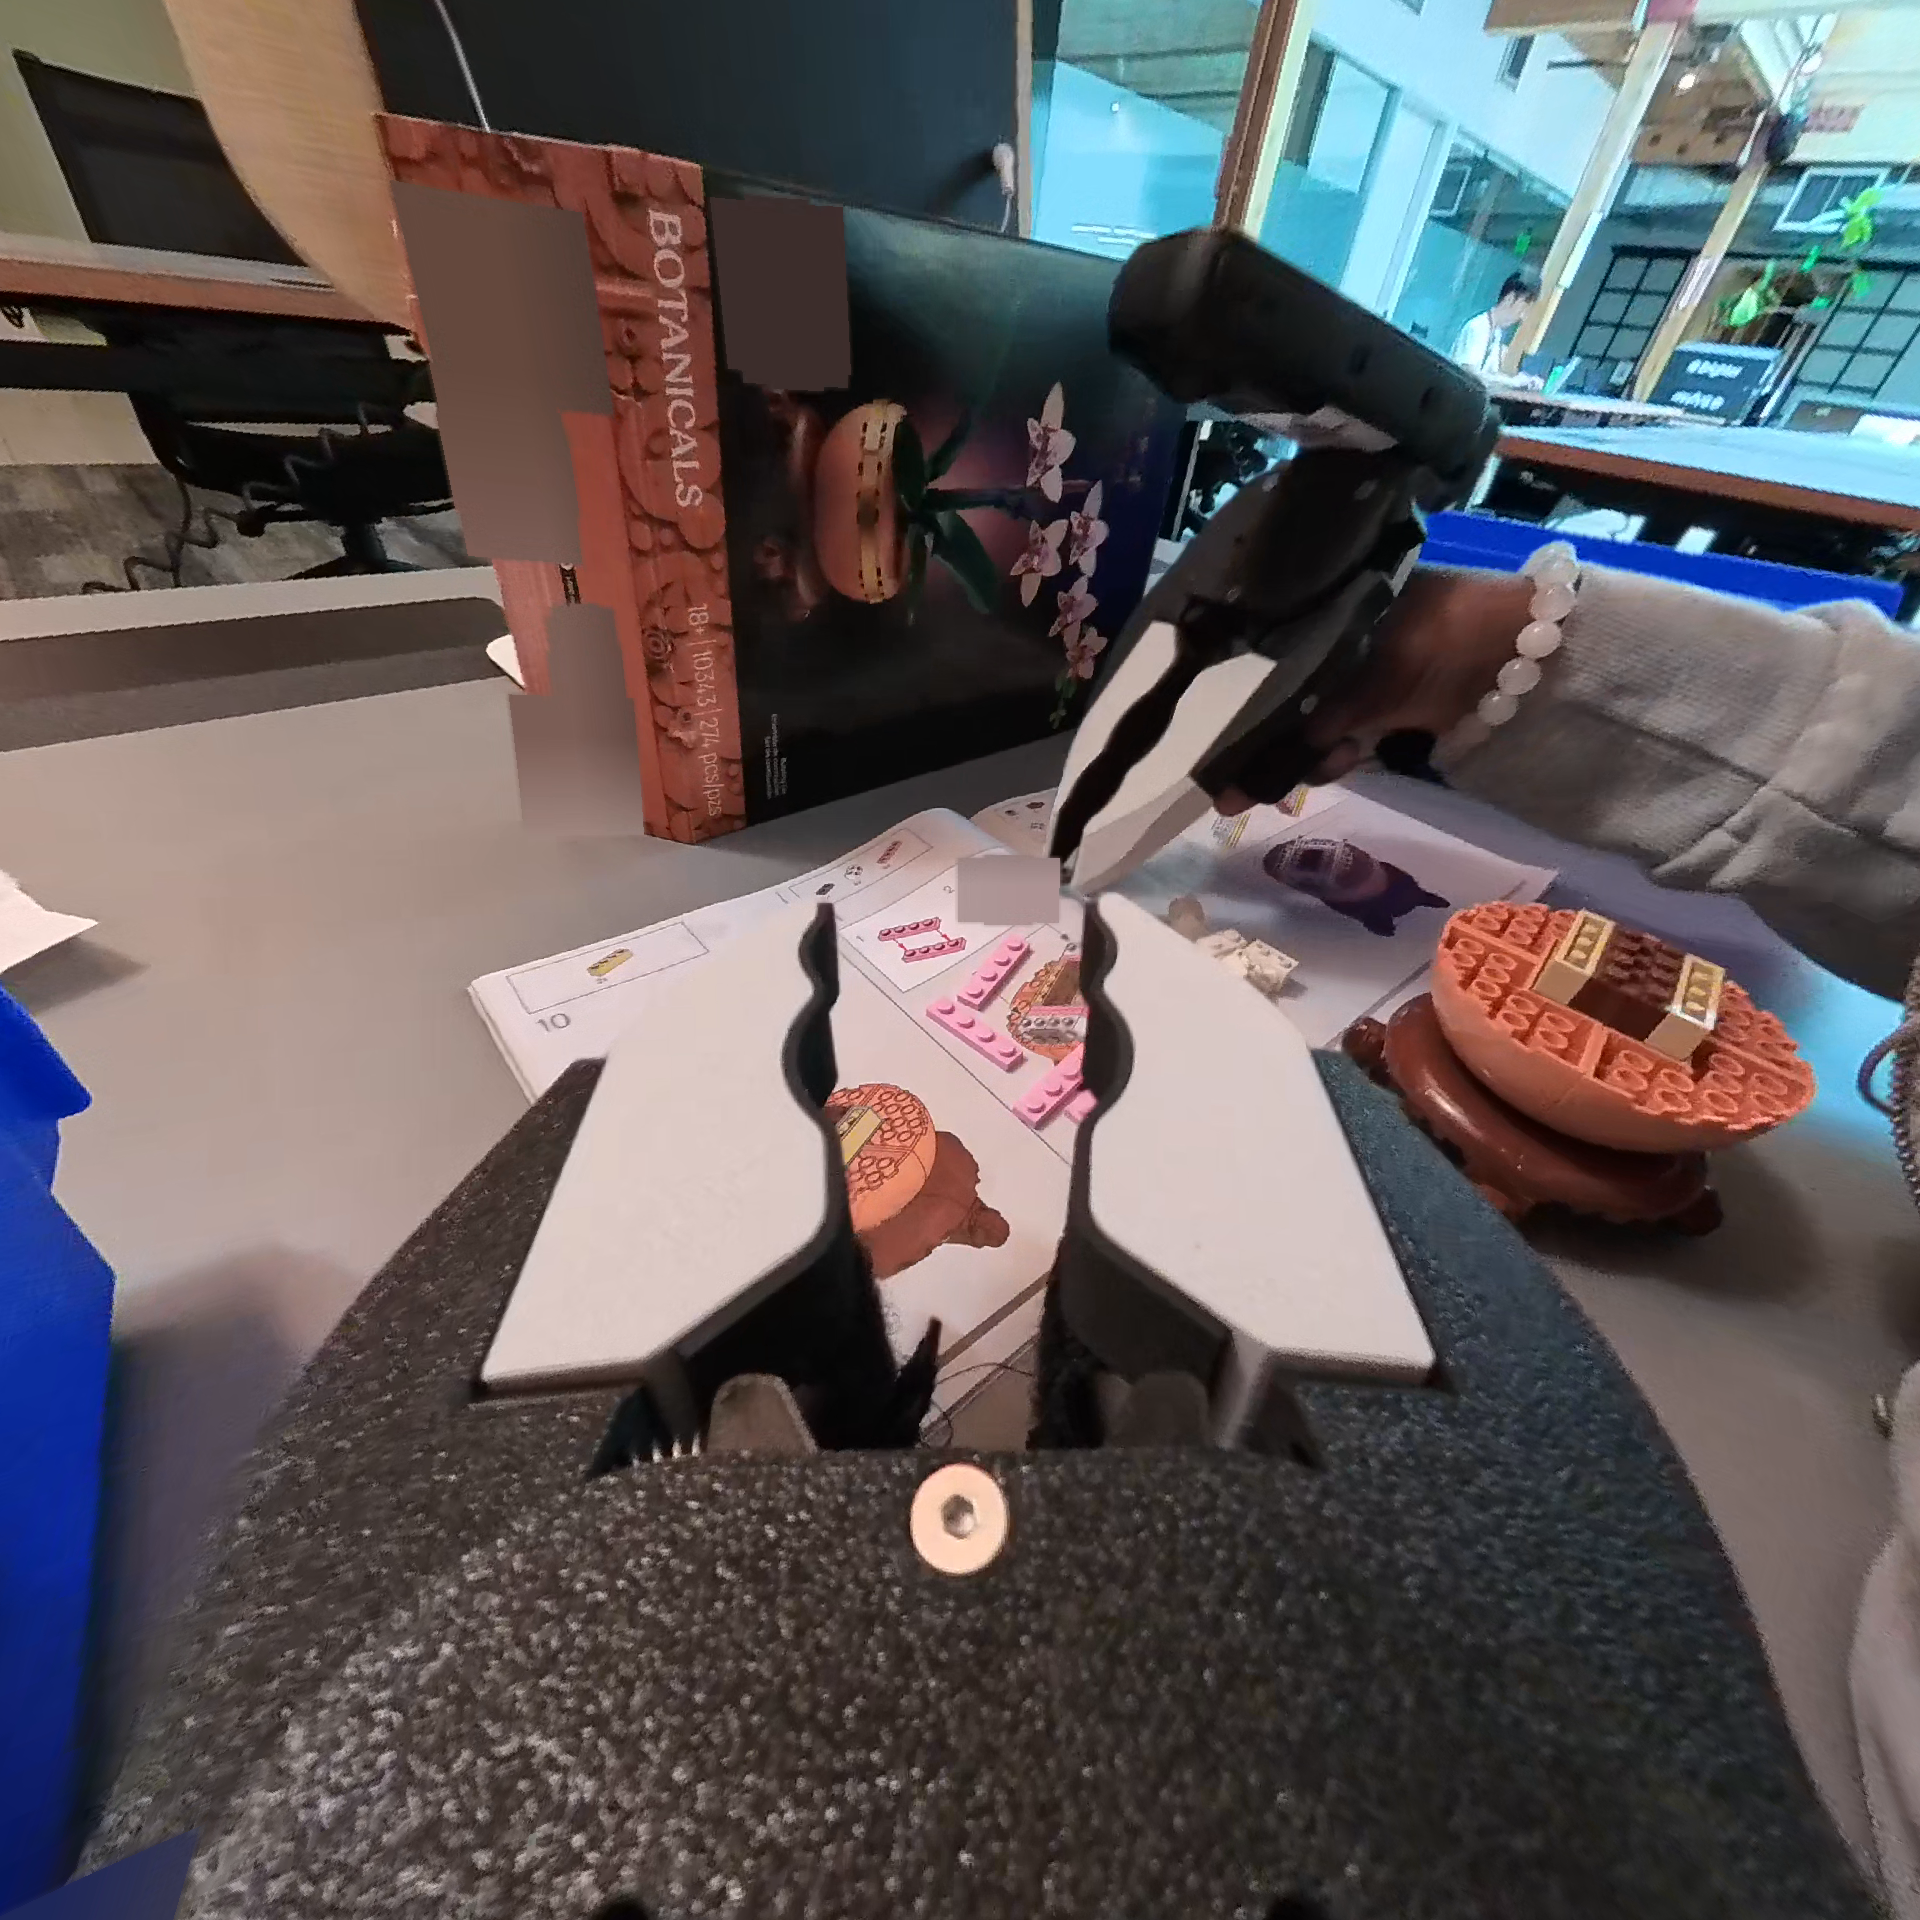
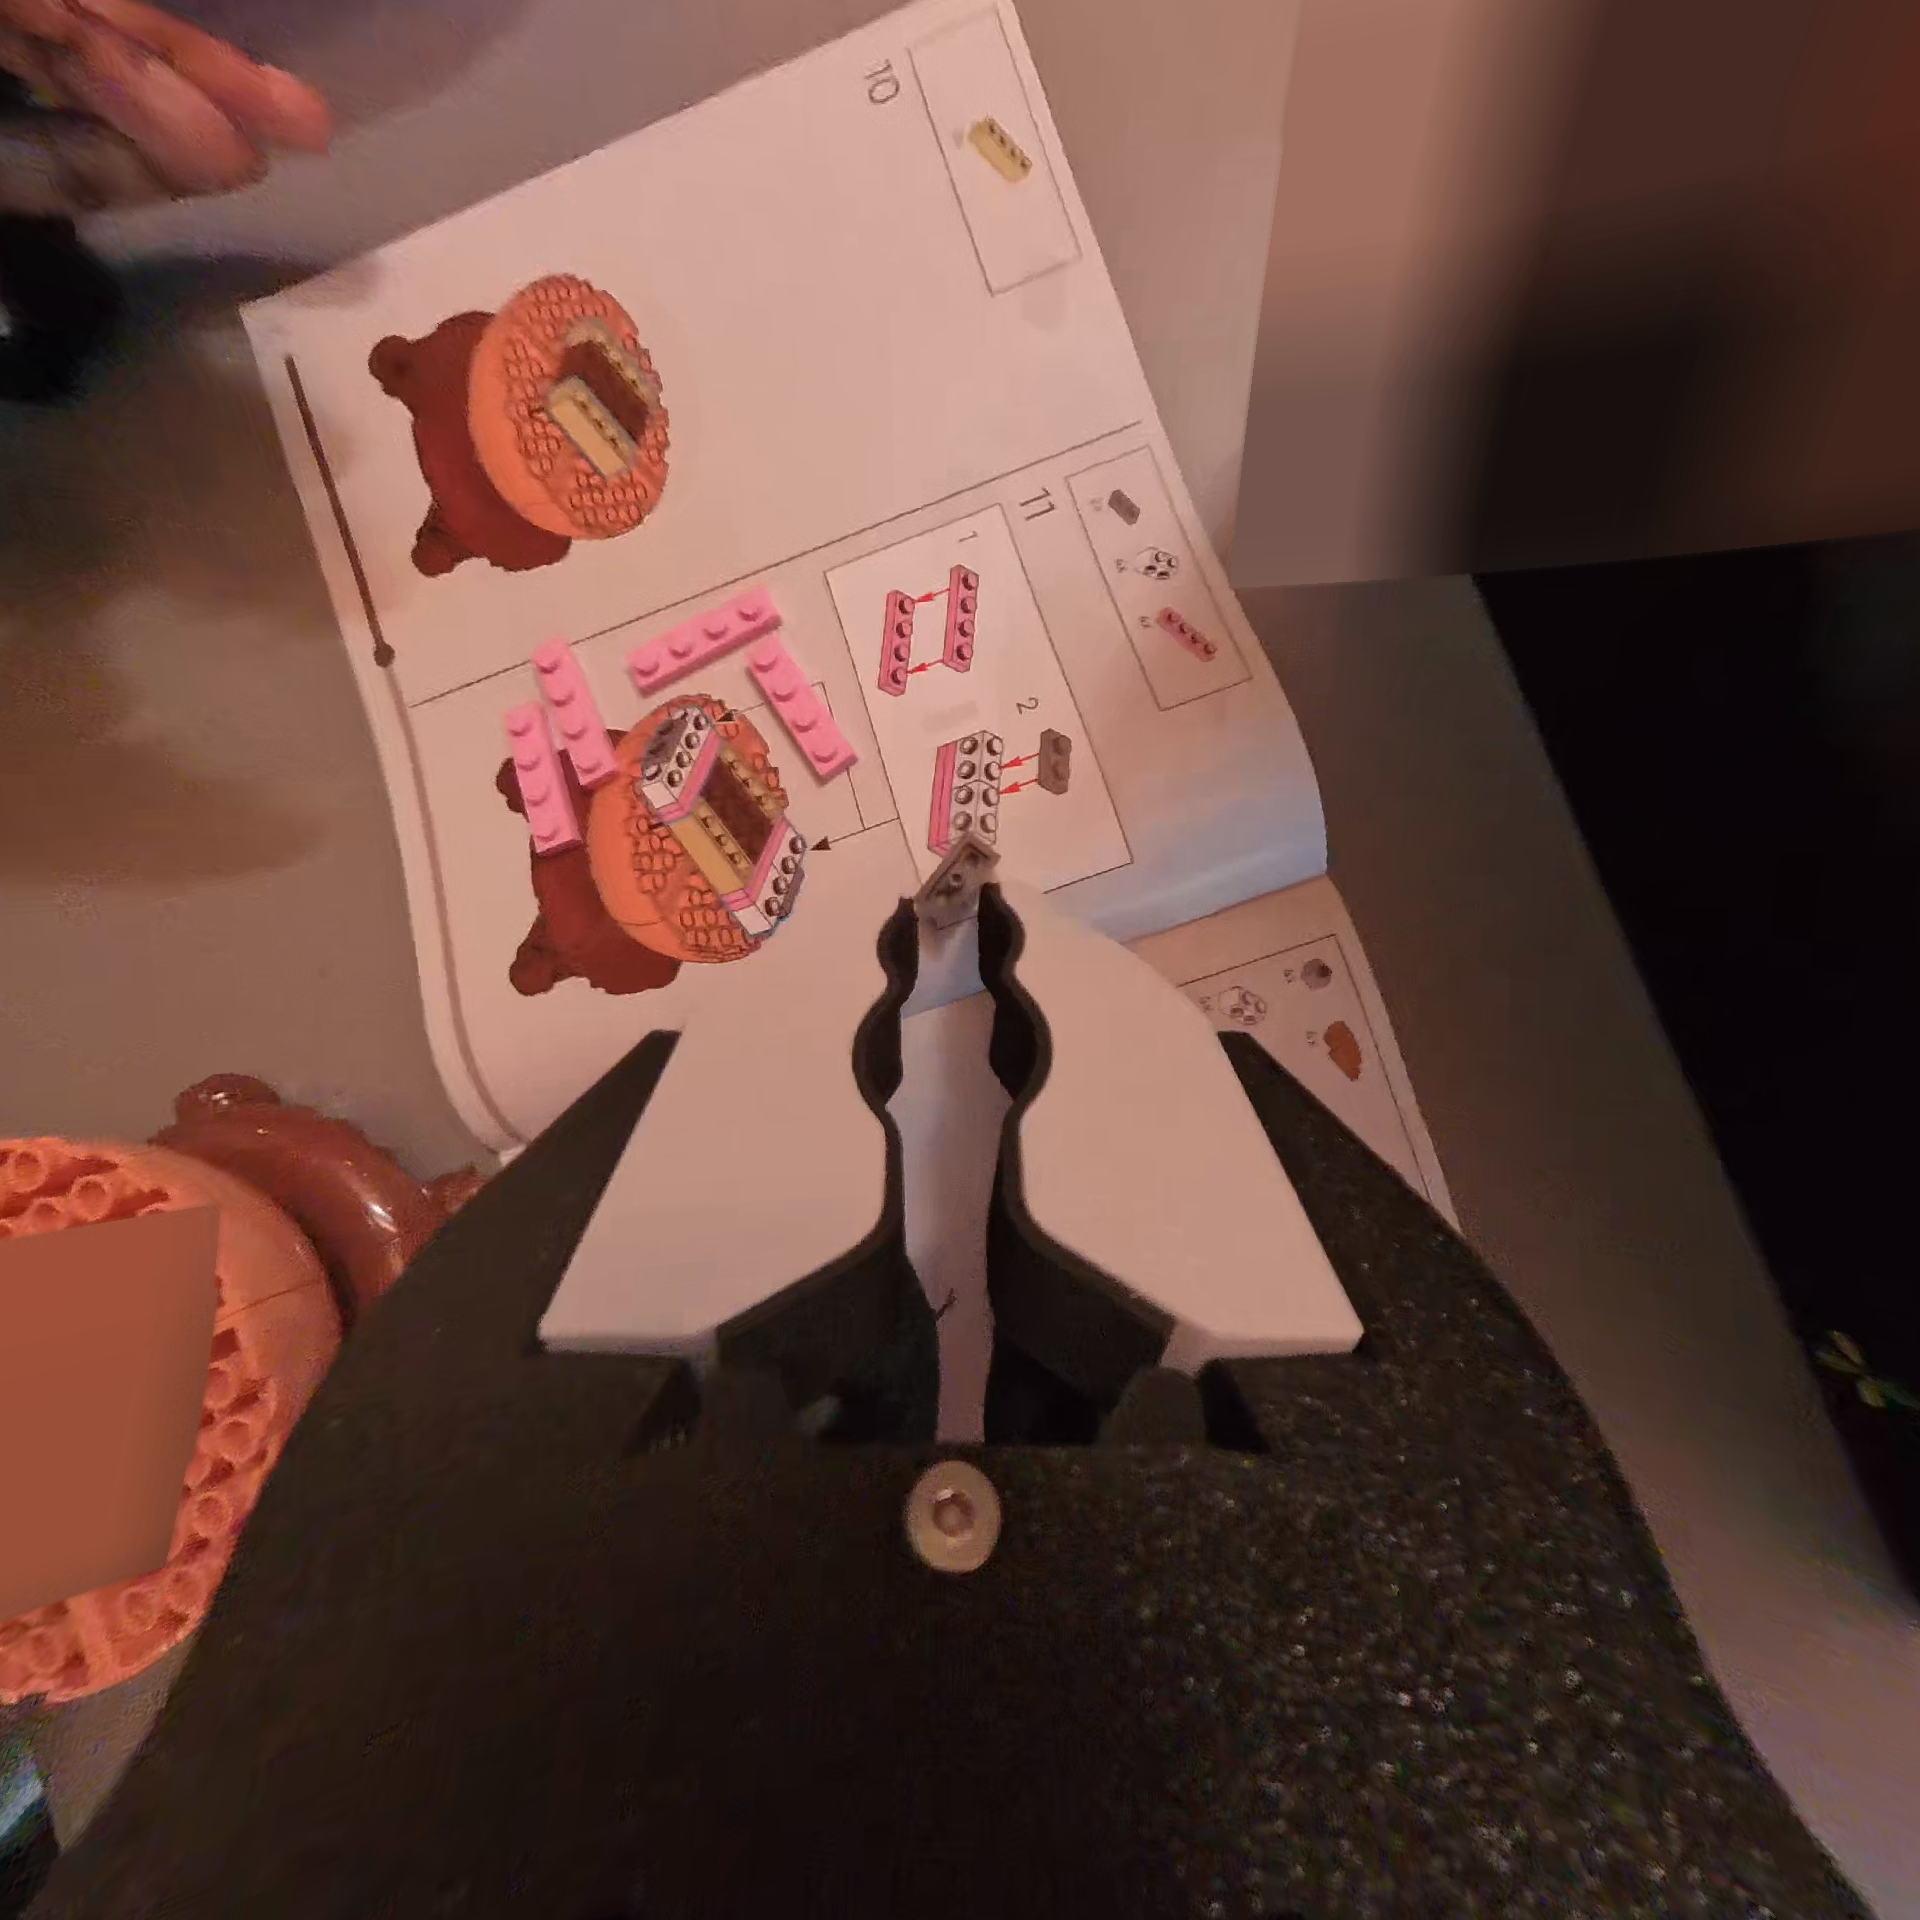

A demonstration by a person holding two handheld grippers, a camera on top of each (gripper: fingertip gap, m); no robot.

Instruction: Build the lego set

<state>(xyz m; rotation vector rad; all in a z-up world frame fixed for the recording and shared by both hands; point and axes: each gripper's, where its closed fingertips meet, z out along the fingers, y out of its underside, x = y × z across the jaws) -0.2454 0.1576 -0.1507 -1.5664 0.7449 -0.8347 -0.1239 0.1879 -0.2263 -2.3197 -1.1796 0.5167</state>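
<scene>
Nearest my left camera is the left claw (image 1: 956, 935): a pebbled black housing with two flat, pale grey fingers whose inner edges are wavy black rubber. Its jaws stand apart with nothing between them, hanging over the open instruction booklet (image 1: 665, 987). Through the gap I see four pink plates (image 1: 987, 1013), thin studded strips, lying loose on the white page.

In my right view the right claw (image 2: 951, 902) is pinched closed on a small grey brick (image 2: 958, 873), held at the very tips and tilted, just above the booklet's printed diagrams. The pink plates (image 2: 707, 639) lie ahead of it on the same page, scattered around a printed picture of the pot. From the left camera I see that claw coming down from the right, a hand (image 1: 1382, 675) gripping its black handle, with a bead bracelet (image 1: 1527, 644) and a grey knit sleeve (image 1: 1714, 748) behind it.

The half-built pot (image 1: 1621, 1029) sits on the grey counter (image 1: 260, 883) to the right of the booklet: a round, studded salmon-orange bowl with two tan bricks and a dark brown core in its middle, resting on a glossy brown ring-shaped stand. A few small cream pieces (image 1: 1247, 951) lie on the page between the pot and my left claw. The set's box (image 1: 790, 499) stands upright behind the booklet, matte cardboard, rust and black. A blue bin edge (image 1: 42, 1195) crowds my left side.
</scene>
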